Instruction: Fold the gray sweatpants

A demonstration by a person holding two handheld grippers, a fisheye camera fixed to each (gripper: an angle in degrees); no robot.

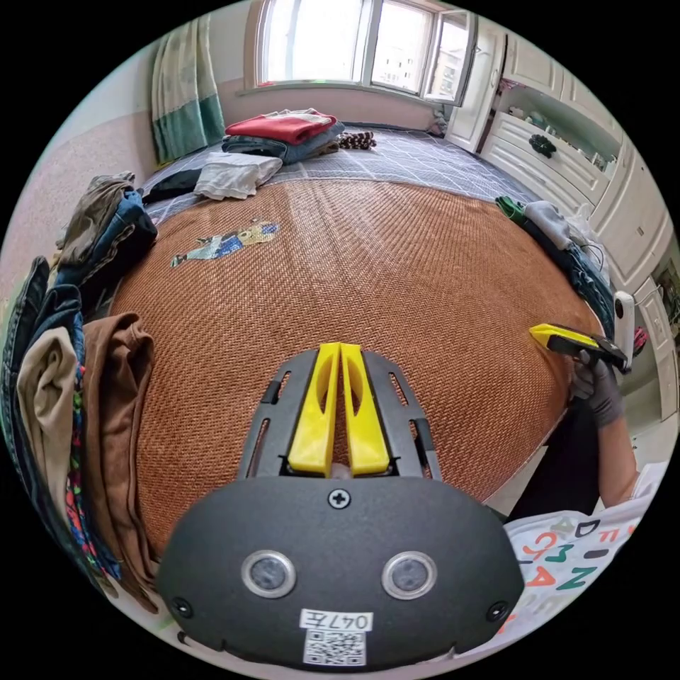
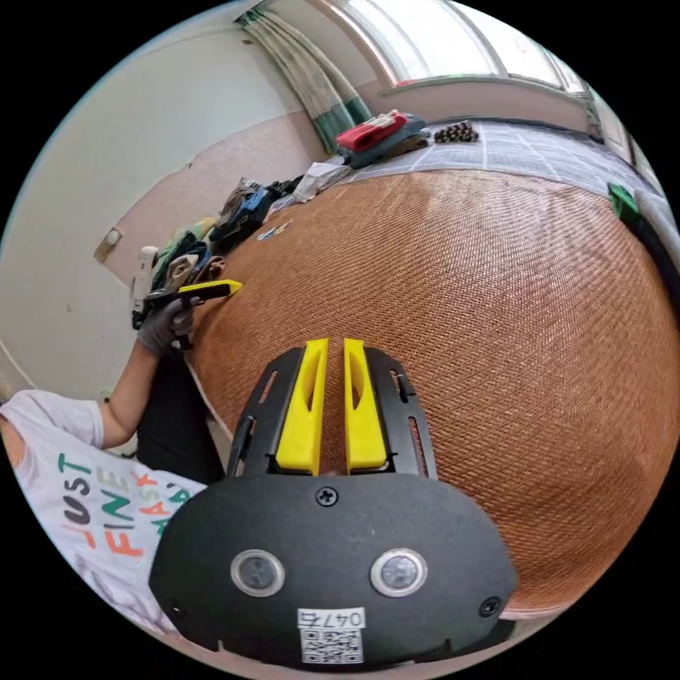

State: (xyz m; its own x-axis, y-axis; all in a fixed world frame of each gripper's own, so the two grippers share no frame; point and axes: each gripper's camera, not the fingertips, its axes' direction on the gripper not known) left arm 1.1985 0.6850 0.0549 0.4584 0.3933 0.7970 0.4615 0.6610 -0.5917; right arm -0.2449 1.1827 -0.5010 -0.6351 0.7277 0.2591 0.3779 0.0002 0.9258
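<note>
Basically, left gripper (image 1: 340,347) fingers were together, right gripper (image 2: 336,343) fingers barely apart, both empty over the woven mat (image 1: 397,269) (gray sweatpants unidentifiable), so grabbing from the clothes heap (image 1: 78,368) risked the wrong garment.

The right gripper (image 2: 328,345) hangs over a big brown woven mat (image 2: 482,340). Its two yellow jaws sit close together with a thin gap between them, and nothing is in the gap. The left gripper (image 2: 230,287) pokes in from the side, held by a gloved hand (image 2: 164,324); its yellow tip reaches the mat's edge (whether it is closed is too small to tell). Piles of clothes (image 2: 212,234) lie along the far edge. A red folded thing (image 2: 370,130) sits near the window (image 2: 453,42).
</note>
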